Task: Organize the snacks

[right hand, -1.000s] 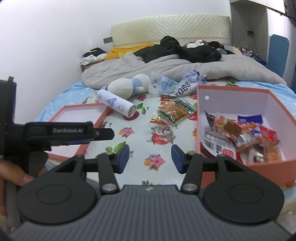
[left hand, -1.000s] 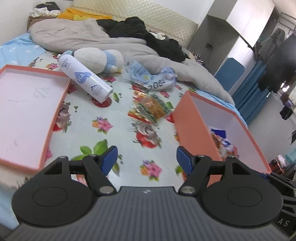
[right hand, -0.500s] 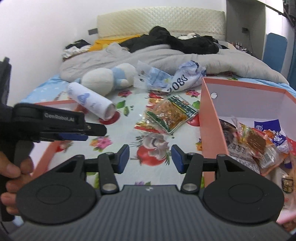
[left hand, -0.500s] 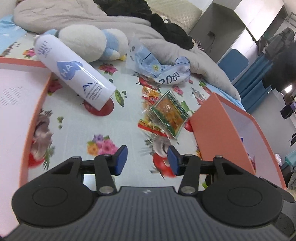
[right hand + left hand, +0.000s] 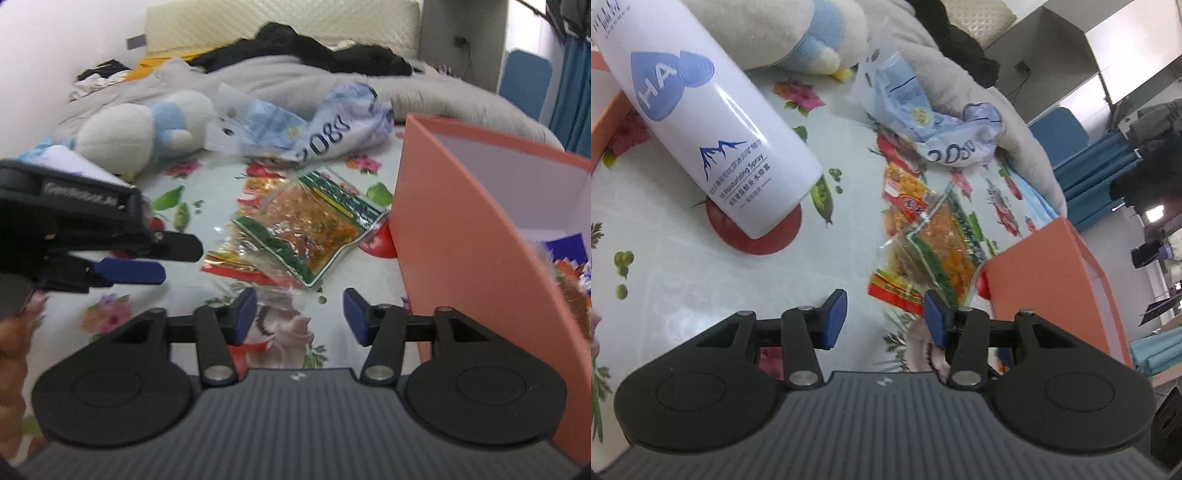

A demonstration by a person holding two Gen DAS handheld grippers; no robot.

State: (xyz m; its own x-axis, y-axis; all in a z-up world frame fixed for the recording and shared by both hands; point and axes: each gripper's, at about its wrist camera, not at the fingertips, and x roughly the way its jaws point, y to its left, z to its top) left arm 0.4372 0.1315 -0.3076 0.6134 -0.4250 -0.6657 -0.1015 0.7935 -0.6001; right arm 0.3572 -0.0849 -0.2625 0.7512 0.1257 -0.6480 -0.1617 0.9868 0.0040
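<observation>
My left tongs (image 5: 884, 320) and right tongs (image 5: 300, 314) both stand spread with nothing between them; the right have just been widening. The snack packet (image 5: 308, 225) lies on the bed, just left of the orange box (image 5: 476, 236).

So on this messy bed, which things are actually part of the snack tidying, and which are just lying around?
Part of the job:
- green-edged snack packet
- red snack packet partly under it
- orange box already holding snacks
- left gripper and right gripper, both open

Just lying about:
- white spray bottle
- plush toy
- crumpled blue bag
- grey blanket
</observation>
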